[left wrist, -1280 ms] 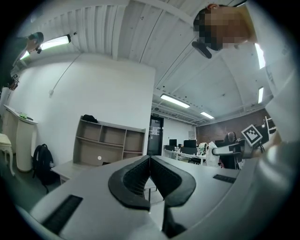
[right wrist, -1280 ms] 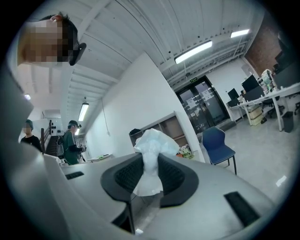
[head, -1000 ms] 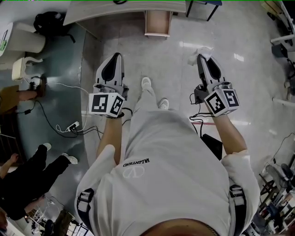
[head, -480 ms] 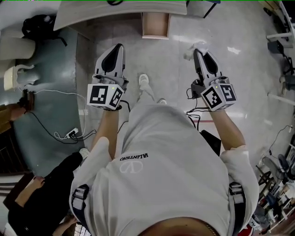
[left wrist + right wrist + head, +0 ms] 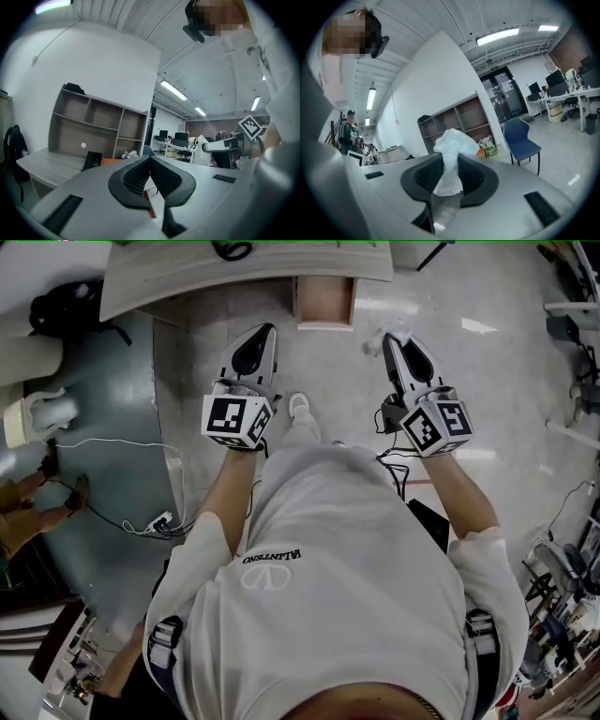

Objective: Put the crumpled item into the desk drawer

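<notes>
The crumpled item [image 5: 398, 332] is a white wad of thin paper or plastic. My right gripper [image 5: 388, 339] is shut on it, and the wad [image 5: 452, 143] sticks up from between the black pads [image 5: 476, 176] in the right gripper view. My left gripper [image 5: 263, 331] is held beside it, shut with nothing in it; its pads [image 5: 136, 176] meet at the tip. Ahead stands the pale wooden desk [image 5: 234, 268] with its drawer [image 5: 324, 302] pulled open toward me, between the two grippers and a short way beyond their tips.
A black backpack [image 5: 66, 301] lies on the floor left of the desk. Cables and a power strip [image 5: 155, 519] trail on the floor at my left. Open shelves [image 5: 93, 122] stand on the desk. A blue chair [image 5: 525, 140] stands to the right.
I have walked forward, and both grippers have moved toward the desk; the open drawer now lies closer to their tips. The right gripper still holds the wad.
</notes>
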`<state>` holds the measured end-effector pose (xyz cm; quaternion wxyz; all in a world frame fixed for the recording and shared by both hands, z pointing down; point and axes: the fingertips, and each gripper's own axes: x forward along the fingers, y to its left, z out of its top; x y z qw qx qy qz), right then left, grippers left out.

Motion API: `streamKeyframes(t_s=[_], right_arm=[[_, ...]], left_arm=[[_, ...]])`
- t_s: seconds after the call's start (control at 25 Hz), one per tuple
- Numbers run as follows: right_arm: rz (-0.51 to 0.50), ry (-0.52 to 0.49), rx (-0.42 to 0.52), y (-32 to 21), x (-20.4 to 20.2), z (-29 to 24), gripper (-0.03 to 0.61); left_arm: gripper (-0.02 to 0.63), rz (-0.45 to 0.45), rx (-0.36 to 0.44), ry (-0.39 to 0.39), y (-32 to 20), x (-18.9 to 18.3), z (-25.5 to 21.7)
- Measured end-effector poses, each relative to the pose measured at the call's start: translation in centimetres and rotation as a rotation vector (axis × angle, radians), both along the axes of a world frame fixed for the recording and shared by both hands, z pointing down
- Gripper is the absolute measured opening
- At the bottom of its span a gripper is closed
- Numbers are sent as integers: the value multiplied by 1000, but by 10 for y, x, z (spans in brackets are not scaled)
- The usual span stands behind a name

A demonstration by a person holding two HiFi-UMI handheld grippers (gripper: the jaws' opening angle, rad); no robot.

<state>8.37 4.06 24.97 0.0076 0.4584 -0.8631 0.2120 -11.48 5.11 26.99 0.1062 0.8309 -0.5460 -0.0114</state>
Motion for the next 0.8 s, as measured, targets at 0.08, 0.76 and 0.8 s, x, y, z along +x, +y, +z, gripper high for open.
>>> streamKeyframes(t_s=[0.08,0.76,0.8], right_arm=[[9,7,-16,-12,-8,10,89],[13,41,-110,-96,-31,99,89],[6,44,-120,-102,-35,110,89]], left_arm=[[3,8,-25,8,-15,-1,14],[3,53,-151,24,-108,38,104],[3,56,-165,17,-114,42,115]])
